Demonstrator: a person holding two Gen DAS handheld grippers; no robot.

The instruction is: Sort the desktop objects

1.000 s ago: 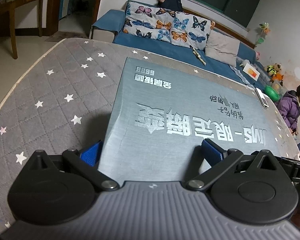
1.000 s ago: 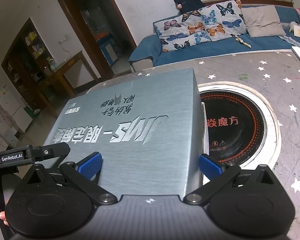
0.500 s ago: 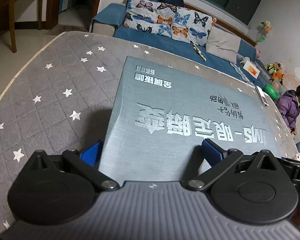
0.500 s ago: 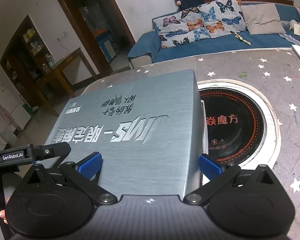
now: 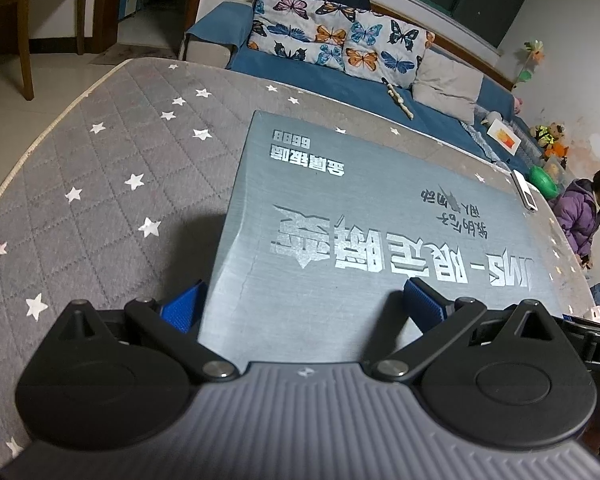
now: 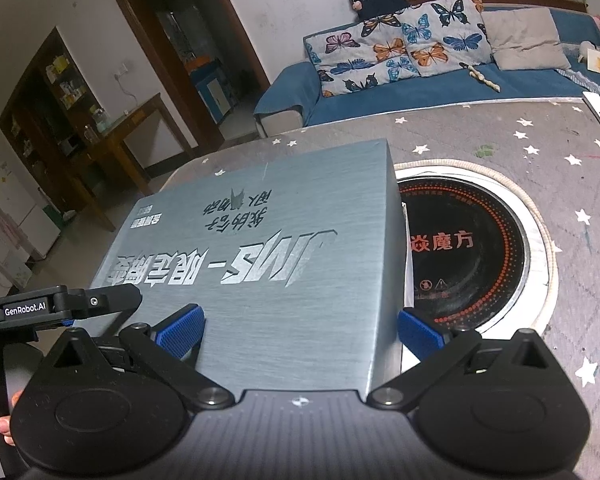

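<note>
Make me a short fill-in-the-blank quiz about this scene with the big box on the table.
1. The grey box lies partly over the round black ____ set into the table.
2. The table cover is grey with white ____.
3. The sofa cushions are printed with ____.
4. The left claw and the right claw each hold the ____.

Missing words: cooktop; stars; butterflies; box
</note>
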